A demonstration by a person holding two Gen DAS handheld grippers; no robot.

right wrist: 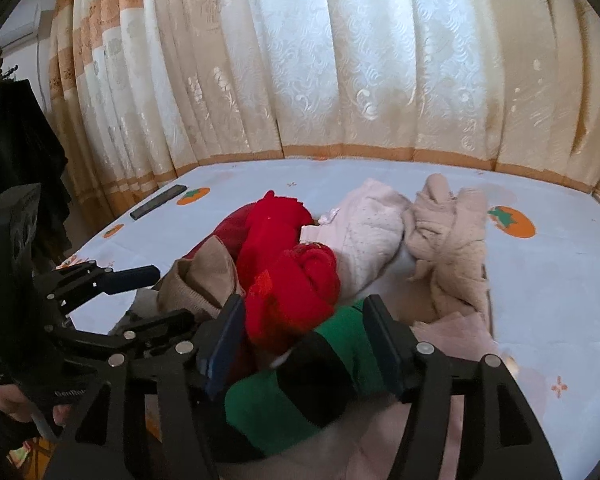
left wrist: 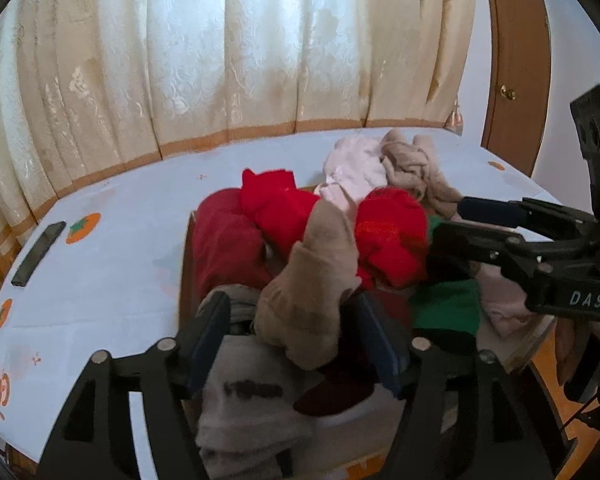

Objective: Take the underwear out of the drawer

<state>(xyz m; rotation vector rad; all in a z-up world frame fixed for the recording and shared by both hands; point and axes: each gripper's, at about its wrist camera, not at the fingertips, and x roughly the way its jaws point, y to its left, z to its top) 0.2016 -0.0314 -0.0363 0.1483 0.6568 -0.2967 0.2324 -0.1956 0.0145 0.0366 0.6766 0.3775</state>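
Note:
A wooden drawer [left wrist: 186, 256] stands on a pale blue cloth, heaped with clothes. My left gripper [left wrist: 294, 332] is open over its near end. A tan garment [left wrist: 312, 280] rises between the left gripper's fingers, with a gap on its left side. A grey-white piece [left wrist: 252, 400] lies under them. My right gripper [right wrist: 304, 336] is open too. A green and black garment [right wrist: 300, 384] lies loose between its pads. Bright red pieces [right wrist: 288, 280], a pale pink one [right wrist: 364, 236] and a beige knit one [right wrist: 448, 236] fill the middle and far end. Each gripper shows in the other's view: right gripper [left wrist: 448, 222], left gripper [right wrist: 168, 294].
A dark flat phone-like slab [left wrist: 38, 254] lies on the cloth [left wrist: 120, 280] near its far left edge, beside an orange fruit print. Cream curtains [right wrist: 340, 80] hang close behind. A brown door [left wrist: 516, 60] stands at the right, and dark clothing [right wrist: 16, 152] hangs at the left.

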